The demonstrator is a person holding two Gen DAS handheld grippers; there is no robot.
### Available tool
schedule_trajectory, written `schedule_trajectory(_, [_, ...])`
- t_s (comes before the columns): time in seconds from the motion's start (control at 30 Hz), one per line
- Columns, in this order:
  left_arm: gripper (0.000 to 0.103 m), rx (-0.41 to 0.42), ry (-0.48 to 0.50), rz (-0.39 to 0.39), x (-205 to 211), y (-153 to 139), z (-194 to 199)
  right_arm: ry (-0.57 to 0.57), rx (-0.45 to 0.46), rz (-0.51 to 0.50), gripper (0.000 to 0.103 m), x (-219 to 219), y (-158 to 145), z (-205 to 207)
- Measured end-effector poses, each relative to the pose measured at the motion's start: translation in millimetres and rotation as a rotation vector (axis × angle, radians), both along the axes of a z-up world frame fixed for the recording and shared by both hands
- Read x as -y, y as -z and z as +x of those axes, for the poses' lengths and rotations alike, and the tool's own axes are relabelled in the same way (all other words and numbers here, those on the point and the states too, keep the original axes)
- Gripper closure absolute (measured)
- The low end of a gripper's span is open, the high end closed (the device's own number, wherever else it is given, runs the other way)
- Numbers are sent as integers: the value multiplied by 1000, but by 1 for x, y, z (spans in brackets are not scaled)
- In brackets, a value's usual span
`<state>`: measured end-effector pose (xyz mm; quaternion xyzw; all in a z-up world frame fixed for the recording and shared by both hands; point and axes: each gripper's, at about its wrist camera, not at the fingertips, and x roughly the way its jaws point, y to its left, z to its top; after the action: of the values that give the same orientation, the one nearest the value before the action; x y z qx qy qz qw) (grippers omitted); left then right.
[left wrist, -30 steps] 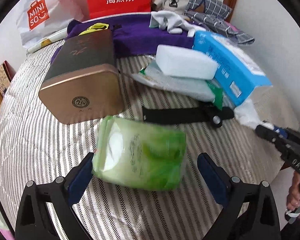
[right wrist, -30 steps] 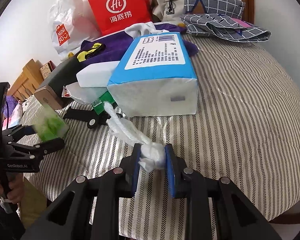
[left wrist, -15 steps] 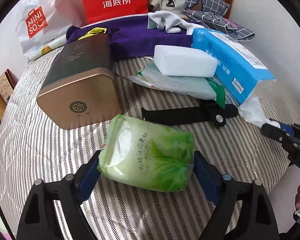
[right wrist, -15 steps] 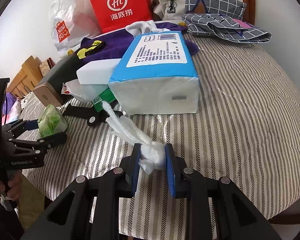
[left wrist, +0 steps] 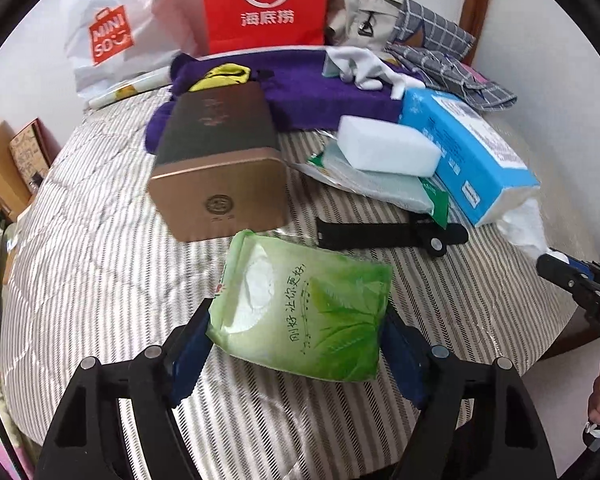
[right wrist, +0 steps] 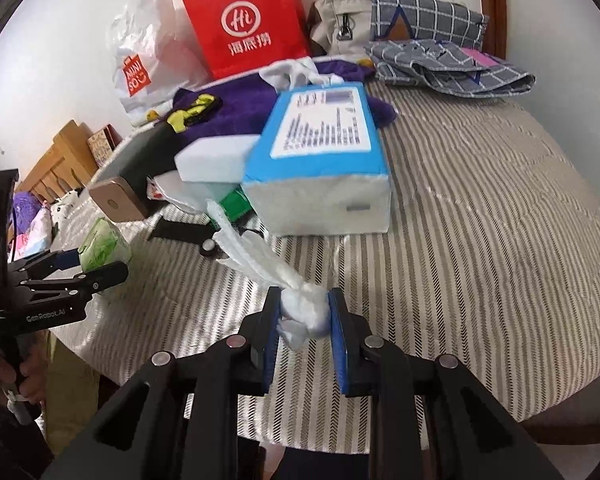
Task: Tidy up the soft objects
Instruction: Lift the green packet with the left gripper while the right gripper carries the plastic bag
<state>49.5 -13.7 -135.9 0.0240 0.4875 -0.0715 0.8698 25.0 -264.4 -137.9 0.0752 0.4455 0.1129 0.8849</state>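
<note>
green tissue pack (left wrist: 304, 308) | striped grey-white cover (right wrist: 480, 240) | blue-white tissue box (right wrist: 320, 160) | red bag (left wrist: 264, 4)

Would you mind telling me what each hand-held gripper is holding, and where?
Left hand-held gripper: green wipes pack, by its two short sides. Right hand-held gripper: white tissue, by its bunched end.

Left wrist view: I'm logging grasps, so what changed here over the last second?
The left gripper closed from open onto the green soft tissue pack. The right gripper stayed shut on the white twisted tissue; the blue tissue package stayed put.
</note>
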Motion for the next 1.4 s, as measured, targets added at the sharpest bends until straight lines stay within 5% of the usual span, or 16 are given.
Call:
schedule_trajectory(0.7, [26,102,-112,-49,-44,-73,7,-59,147,-15,80,-17,-93,17])
schedule_trajectory(1.4, [26,105,-139,-87,-53,-98,79,-59,189,-16,80,-20,-132,97])
